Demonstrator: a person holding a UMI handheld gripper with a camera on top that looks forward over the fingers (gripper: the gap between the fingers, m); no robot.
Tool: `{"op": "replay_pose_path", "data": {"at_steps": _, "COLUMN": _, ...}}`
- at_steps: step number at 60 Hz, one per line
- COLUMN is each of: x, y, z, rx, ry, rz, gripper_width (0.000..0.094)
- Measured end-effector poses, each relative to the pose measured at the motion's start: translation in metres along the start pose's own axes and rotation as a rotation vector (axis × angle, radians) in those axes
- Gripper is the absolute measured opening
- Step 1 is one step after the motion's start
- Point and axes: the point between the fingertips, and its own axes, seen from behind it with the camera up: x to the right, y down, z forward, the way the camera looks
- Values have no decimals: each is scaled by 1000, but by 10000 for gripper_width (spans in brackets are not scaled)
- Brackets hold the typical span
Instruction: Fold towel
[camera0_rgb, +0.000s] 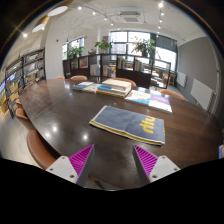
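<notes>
A grey towel (128, 123) with a yellow pattern and yellow edge lies flat on the dark brown table (60, 105), a little ahead of my fingers and slightly to the right. My gripper (113, 160) is open and empty, hovering above the table's near part. Its magenta pads (82, 159) stand wide apart with bare table between them.
Stacks of books and papers (112, 87) lie on the far side of the table, with more sheets (150, 98) to the right. Brown chairs (38, 148) stand around the table. Shelves, plants and windows line the back of the room.
</notes>
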Motion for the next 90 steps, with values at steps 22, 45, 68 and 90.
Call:
{"op": "replay_pose_path", "data": {"at_steps": 22, "x": -63, "y": -64, "z": 198, "rx": -58, "ry": 52, "rz": 91, "gripper_width": 762}}
{"op": "replay_pose_path", "data": {"at_steps": 45, "x": -43, "y": -66, "z": 294, "rx": -147, "ry": 257, "rz": 93, "gripper_width": 400}}
{"op": "replay_pose_path", "data": {"at_steps": 68, "x": -22, "y": -91, "z": 269, "rx": -152, "ry": 245, "rz": 80, "gripper_width": 62}}
{"op": "replay_pose_path", "data": {"at_steps": 90, "x": 186, "y": -112, "z": 150, "rx": -45, "ry": 416, "rz": 206, "gripper_width": 62}}
